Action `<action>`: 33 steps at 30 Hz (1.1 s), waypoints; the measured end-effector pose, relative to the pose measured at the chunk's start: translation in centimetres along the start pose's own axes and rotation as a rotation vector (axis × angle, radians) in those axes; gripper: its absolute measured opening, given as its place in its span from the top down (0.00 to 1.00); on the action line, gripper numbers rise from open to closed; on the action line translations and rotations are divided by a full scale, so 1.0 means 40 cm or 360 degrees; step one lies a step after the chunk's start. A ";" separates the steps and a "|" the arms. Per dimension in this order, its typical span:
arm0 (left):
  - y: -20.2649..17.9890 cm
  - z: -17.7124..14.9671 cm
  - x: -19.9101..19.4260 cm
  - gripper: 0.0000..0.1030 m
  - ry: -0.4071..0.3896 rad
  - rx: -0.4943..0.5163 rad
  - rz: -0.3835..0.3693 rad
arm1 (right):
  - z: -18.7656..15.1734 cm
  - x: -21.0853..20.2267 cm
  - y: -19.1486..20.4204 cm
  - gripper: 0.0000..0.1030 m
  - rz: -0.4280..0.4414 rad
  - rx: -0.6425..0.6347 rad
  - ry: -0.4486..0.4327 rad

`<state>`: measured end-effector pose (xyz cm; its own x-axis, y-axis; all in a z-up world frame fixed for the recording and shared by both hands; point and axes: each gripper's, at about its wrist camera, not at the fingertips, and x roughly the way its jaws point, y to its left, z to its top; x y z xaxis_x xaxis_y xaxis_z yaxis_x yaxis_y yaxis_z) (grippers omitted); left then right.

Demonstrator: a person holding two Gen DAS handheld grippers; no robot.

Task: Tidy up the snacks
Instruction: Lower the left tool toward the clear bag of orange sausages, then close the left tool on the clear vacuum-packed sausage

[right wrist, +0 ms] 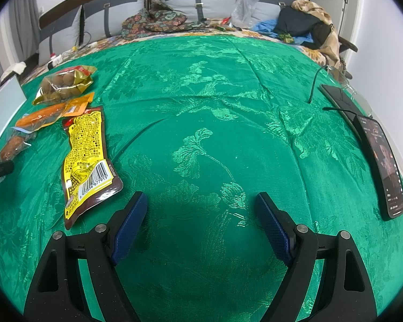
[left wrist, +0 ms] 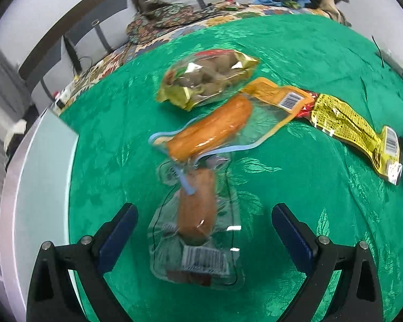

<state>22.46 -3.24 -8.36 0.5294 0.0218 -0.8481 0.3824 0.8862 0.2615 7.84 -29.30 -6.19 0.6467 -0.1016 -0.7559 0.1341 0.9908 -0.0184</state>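
**Four snack packs grouped on the green cloth, both grippers empty**

A bed is covered by a green patterned cloth (right wrist: 201, 134), and four snack packs are seen clustered on it. In the left wrist view, the left gripper (left wrist: 204, 212) is held above a clear pack with a brown sausage (left wrist: 197, 209) — its fingers (left wrist: 121, 230) are spread wide, and the pack lies between them without being pressed. Just beyond, a clear blue-edged pack with an orange sausage (left wrist: 212, 128) overlaps that first pack's far end. A gold-edged bag of round brown snacks (left wrist: 207, 77) is set farther back, and a yellow packet (left wrist: 352, 126) is laid to the right.

In the right wrist view, the right gripper (right wrist: 201, 212) is poised over bare cloth, fingers wide and holding nothing — the yellow packet lies just to its left. Two phones (right wrist: 389, 166) are placed along the cloth's right edge.
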 end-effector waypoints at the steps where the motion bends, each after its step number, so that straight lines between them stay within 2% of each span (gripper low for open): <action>1: -0.004 0.005 0.001 0.04 -0.0001 0.0007 0.0002 | 0.000 0.000 0.000 0.18 0.0000 0.0000 0.0000; 13: 0.005 0.019 0.030 0.04 0.0018 -0.0034 -0.0028 | 0.000 0.001 0.001 0.18 -0.0001 0.0001 0.0000; 15: 0.034 0.023 0.056 0.04 0.0071 -0.0133 -0.0101 | 0.000 0.001 0.001 0.18 -0.0001 0.0001 0.0000; 19: 0.123 0.010 0.105 0.04 0.0159 -0.0459 -0.0253 | 0.001 0.001 0.001 0.18 -0.0001 0.0001 0.0000; 21: 0.156 0.001 0.101 0.10 0.0106 -0.0553 -0.0302 | 0.001 0.001 0.001 0.18 -0.0001 0.0001 0.0000; 22: 0.161 -0.003 0.095 0.25 0.0079 -0.0550 -0.0311 | 0.001 0.001 0.001 0.18 -0.0001 0.0001 0.0000; 23: 0.160 -0.007 0.085 0.31 0.0049 -0.0517 -0.0295 | 0.001 0.001 0.001 0.18 -0.0001 0.0002 0.0000; 27: 0.154 -0.051 0.063 0.33 0.0012 -0.0471 -0.0297 | 0.001 0.001 0.002 0.17 0.0000 0.0002 0.0000; 33: 0.141 -0.174 0.003 0.32 -0.0001 -0.0389 -0.0274 | 0.001 0.001 0.004 0.17 -0.0001 0.0002 0.0000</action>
<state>19.41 4.98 -10.22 0.4733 -0.1388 -0.8699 0.2731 0.9620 -0.0049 7.92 -29.16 -6.21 0.6465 -0.1020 -0.7561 0.1355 0.9906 -0.0178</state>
